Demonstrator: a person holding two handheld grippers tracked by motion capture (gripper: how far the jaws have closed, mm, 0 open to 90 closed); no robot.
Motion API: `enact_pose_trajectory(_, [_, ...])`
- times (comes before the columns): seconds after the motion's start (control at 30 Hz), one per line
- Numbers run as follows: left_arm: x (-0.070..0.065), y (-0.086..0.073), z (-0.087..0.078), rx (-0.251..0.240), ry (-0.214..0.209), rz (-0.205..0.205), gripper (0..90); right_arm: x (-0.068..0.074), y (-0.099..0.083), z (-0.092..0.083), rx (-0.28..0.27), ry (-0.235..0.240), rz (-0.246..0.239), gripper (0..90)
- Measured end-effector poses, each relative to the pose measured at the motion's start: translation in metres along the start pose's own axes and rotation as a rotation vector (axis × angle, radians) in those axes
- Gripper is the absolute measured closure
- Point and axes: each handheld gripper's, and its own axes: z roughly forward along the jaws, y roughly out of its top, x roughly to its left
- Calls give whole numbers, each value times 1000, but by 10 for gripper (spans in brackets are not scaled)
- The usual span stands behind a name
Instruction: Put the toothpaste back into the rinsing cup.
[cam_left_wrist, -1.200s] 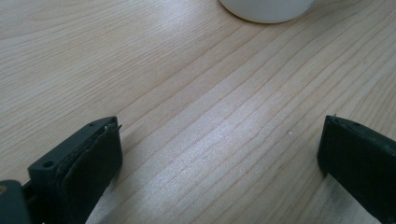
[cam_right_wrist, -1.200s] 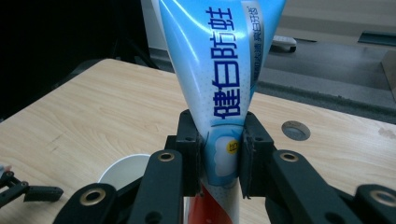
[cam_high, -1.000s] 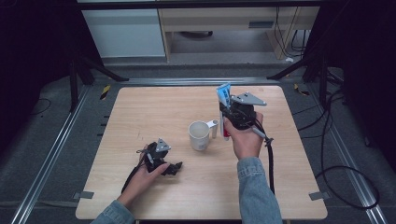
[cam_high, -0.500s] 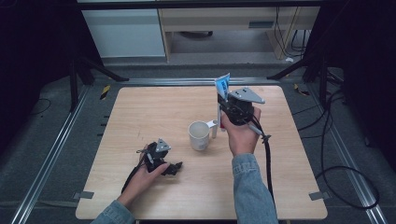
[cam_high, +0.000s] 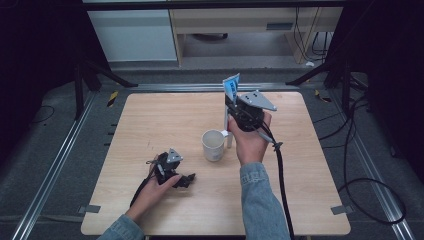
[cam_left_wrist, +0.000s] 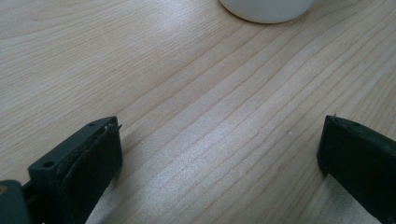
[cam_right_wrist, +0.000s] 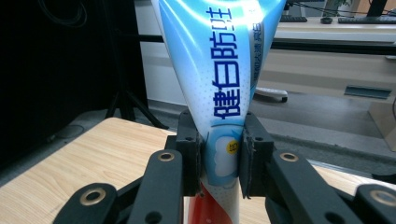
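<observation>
Right gripper view: I have the right gripper (cam_right_wrist: 219, 161) clamped on the blue-and-white toothpaste tube (cam_right_wrist: 219, 70), upright near the table's far edge; next, lower it into the white ceramic mug (cam_high: 213, 145); left gripper (cam_left_wrist: 219, 154) open.

Count taken at the surface (cam_high: 150, 125), one in number, light wood. One white mug (cam_high: 213, 145) stands on it. One toothpaste tube (cam_high: 231, 87), blue and white with a red lower part, is present. Two claws are counted: the left claw (cam_high: 187, 179) and the right claw (cam_high: 230, 102). Two hands and two denim sleeves enter from the near edge. Two cables trail, one per claw.
</observation>
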Motion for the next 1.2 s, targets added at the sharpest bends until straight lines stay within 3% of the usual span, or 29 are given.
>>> enact_pose_trajectory(0.3, [0,0,0,0,-3,1,0,13,-6,6,-37,10,17,732])
enact_pose_trajectory(0.7, [0,0,0,-2,-3,1,0,26,-23,14,-32,51,49,732])
enact_pose_trajectory(1.2, [0,0,0,-2,-4,2,0,26,-38,18,-31,53,99,732])
